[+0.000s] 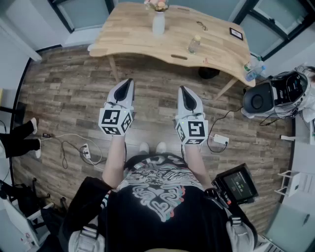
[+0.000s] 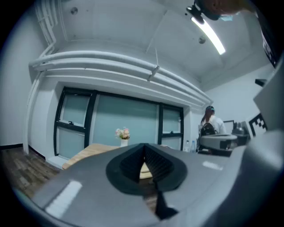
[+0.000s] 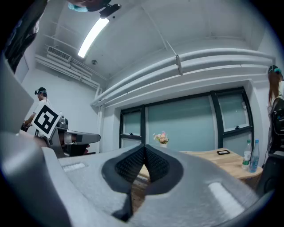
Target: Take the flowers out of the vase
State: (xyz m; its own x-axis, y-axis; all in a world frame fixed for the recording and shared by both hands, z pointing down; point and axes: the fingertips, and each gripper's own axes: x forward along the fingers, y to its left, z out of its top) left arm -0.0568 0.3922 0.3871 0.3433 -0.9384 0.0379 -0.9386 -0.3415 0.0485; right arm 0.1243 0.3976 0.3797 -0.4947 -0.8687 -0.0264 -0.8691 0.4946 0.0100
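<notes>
A white vase [image 1: 158, 23] with pink flowers [image 1: 158, 5] stands near the far edge of a wooden table [image 1: 133, 34]. The same flowers [image 2: 123, 132] show small and far off in the left gripper view, and as a little bunch of flowers [image 3: 160, 137] in the right gripper view. My left gripper [image 1: 127, 81] and right gripper [image 1: 182, 89] are held level side by side over the floor, well short of the table. Both are shut with nothing between the jaws.
On the table lie a clear bottle [image 1: 195, 44], a small dark frame [image 1: 236, 33] and glasses [image 1: 202, 25]. Bottles [image 1: 254, 69] stand at its right end. Cables and a power strip [image 1: 85, 150] lie on the floor at left, a white adapter [image 1: 220, 140] at right. A person [image 2: 208, 125] stands at right.
</notes>
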